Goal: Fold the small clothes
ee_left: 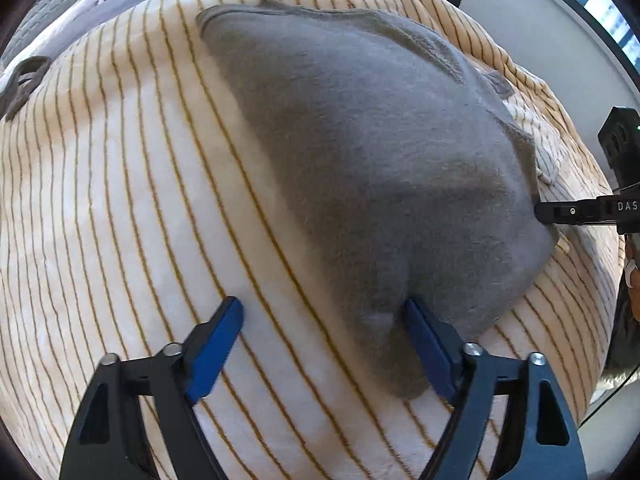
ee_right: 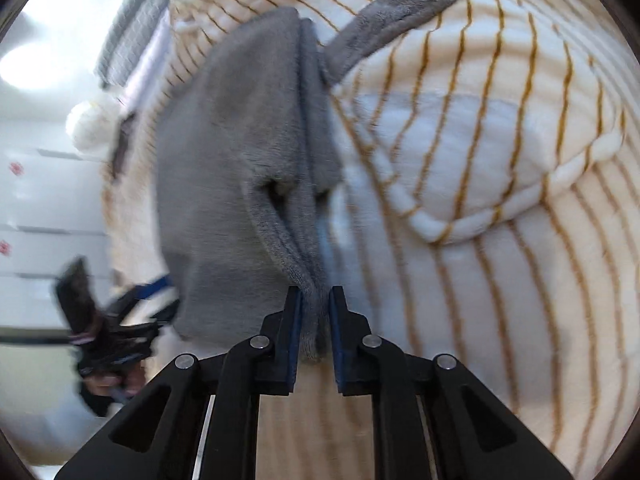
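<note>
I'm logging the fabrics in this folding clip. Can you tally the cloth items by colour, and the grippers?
Grey garment: 1
Separate grey strip of fabric: 1
Cream blanket with tan stripes: 1
Grippers: 2, left gripper and right gripper
Total: 5

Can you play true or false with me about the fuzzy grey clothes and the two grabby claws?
1. The right gripper is pinching the grey garment. True: its fingers are closed on a bunched edge of the fabric.
2. The left gripper is squeezed shut on the cloth. False: its blue fingers stand wide apart, with a grey corner lying between them.
3. The garment lies on a plain blue sheet. False: it lies on a cream blanket with thin golden stripes.
4. The finger pads are blue. True.
5. The grey garment is folded into a neat small square. False: it is spread out and rumpled, one edge lifted by the right gripper.
</note>
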